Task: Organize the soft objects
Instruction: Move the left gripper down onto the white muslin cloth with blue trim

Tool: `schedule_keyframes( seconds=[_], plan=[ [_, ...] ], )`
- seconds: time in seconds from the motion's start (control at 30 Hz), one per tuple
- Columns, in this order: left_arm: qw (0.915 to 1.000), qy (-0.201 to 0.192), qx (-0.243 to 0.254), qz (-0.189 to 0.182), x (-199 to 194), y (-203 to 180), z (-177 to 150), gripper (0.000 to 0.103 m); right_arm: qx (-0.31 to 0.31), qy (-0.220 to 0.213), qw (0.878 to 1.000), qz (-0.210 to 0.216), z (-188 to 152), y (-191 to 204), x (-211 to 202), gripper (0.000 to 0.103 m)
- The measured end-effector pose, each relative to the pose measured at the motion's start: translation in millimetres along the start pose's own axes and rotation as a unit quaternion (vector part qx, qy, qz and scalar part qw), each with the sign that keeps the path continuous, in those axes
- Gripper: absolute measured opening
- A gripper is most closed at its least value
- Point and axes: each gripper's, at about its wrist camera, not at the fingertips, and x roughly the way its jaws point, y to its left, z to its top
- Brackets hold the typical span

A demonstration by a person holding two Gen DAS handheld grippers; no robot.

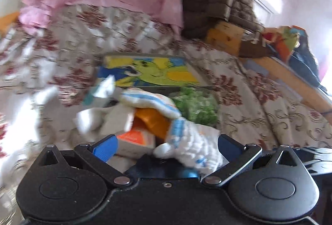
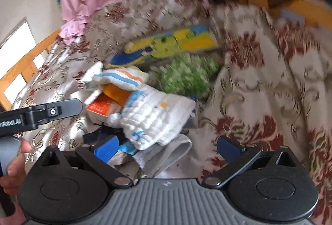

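On a bed covered by a floral bedspread (image 2: pixel 269 84), a small heap of soft things lies in front of both grippers. The left gripper (image 1: pixel 167 147) is spread wide, holding nothing; a white quilted cloth (image 1: pixel 195 146) with blue marks lies between its fingers, nearer the one at 3 o'clock. The right gripper (image 2: pixel 168 147) is also spread wide and empty, with the same cloth (image 2: pixel 157 119) at its 12 o'clock and a grey cloth (image 2: pixel 166 156) lying between its fingers.

Above the quilted cloth sits a striped towel (image 1: pixel 149 103), draped over an orange piece (image 1: pixel 153 119) and an orange-and-white box (image 1: pixel 137 141). A green fluffy item (image 1: pixel 195 105) lies at 1 o'clock, and a bright yellow-green mat (image 1: pixel 149 72) beyond it.

Both views are blurred, so aim is uncertain. The likely trouble: closing on the cloth could snag the towel or drag the box along, since they overlap. The two grippers also stand close together and may knock each other.
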Motion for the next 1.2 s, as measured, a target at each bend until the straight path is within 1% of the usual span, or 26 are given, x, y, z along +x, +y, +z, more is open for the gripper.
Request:
schedule_keyframes(
  seconds=[0.03, 0.13, 0.2, 0.3, 0.33, 0.37, 0.43, 0.53, 0.63, 0.67, 0.7, 0.77, 0.8, 0.83, 0.87, 0.9, 0.97, 1.0, 1.03, 1.07, 1.17, 1.2],
  plan=[
    [0.9999, 0.006, -0.001, -0.01, 9, 1, 2, 0.102, 0.013, 0.006, 1.0, 0.0, 0, -5, 4, 0.103],
    [0.9988, 0.024, -0.011, -0.041, 35, 5, 5, 0.102, 0.034, 0.035, 0.999, 0.016, 0, -14, 17, 0.103],
    [0.9978, 0.033, -0.018, -0.054, 49, 7, 7, 0.102, 0.035, 0.049, 0.998, 0.013, 0, -14, 24, 0.103],
    [0.9959, 0.048, -0.018, -0.074, 70, 9, 10, 0.102, 0.025, 0.057, 0.998, 0.004, 0, -11, 31, 0.103],
    [0.9953, 0.054, -0.014, -0.08, 77, 8, 11, 0.102, 0.024, 0.06, 0.998, 0.001, -1, -10, 34, 0.101],
    [0.9943, 0.061, -0.009, -0.087, 84, 7, 11, 0.1, 0.025, 0.063, 0.998, -0.001, -1, -10, 36, 0.095],
    [0.9922, 0.076, -0.001, -0.099, 96, 4, 12, 0.096, 0.029, 0.07, 0.997, -0.003, -2, -10, 40, 0.09],
    [0.99, 0.094, 0.007, -0.106, 113, 1, 12, 0.093, 0.03, 0.08, 0.996, -0.007, -2, -8, 47, 0.085],
    [0.9872, 0.109, -0.004, -0.117, 123, 4, 8, 0.087, 0.032, 0.085, 0.996, -0.006, -2, -7, 54, 0.081],
    [0.9857, 0.117, -0.011, -0.121, 126, 6, 6, 0.085, 0.034, 0.088, 0.996, -0.006, -3, -7, 56, 0.075],
    [0.9845, 0.123, -0.017, -0.124, 129, 8, 4, 0.084, 0.035, 0.091, 0.995, -0.005, -3, -6, 58, 0.073],
    [0.9837, 0.132, -0.022, -0.12, 134, 10, 1, 0.078, 0.037, 0.097, 0.995, -0.004, -4, -7, 61, 0.057],
    [0.9836, 0.133, -0.024, -0.119, 135, 11, 0, 0.076, 0.039, 0.097, 0.994, -0.004, -4, -7, 62, 0.054],
    [0.9837, 0.133, -0.026, -0.119, 135, 13, 0, 0.073, 0.042, 0.096, 0.994, -0.004, -5, -8, 62, 0.048],
    [0.9838, 0.134, -0.029, -0.116, 135, 14, 0, 0.067, 0.045, 0.093, 0.995, -0.003, -5, -8, 61, 0.039],
    [0.9836, 0.135, -0.032, -0.116, 135, 14, 1, 0.064, 0.045, 0.087, 0.995, -0.003, -4, -9, 60, 0.035],
    [0.9824, 0.139, -0.039, -0.118, 135, 16, 1, 0.05, 0.045, 0.077, 0.996, -0.004, -4, -9, 57, 0.025],
    [0.9821, 0.139, -0.044, -0.12, 134, 18, 2, 0.047, 0.046, 0.074, 0.996, -0.003, -4, -10, 56, 0.023],
    [0.9817, 0.136, -0.049, -0.124, 133, 19, 2, 0.04, 0.047, 0.073, 0.996, -0.001, -3, -11, 56, 0.02],
    [0.9808, 0.134, -0.054, -0.131, 131, 20, 3, 0.036, 0.046, 0.071, 0.996, 0.0, -3, -11, 55, 0.017],
    [0.9799, 0.13, -0.056, -0.14, 127, 17, 4, 0.026, 0.041, 0.061, 0.997, -0.004, -3, -10, 53, 0.011],
    [0.9803, 0.13, -0.053, -0.14, 126, 15, 3, 0.025, 0.038, 0.055, 0.998, -0.009, -2, -10, 51, 0.01]
  ],
)
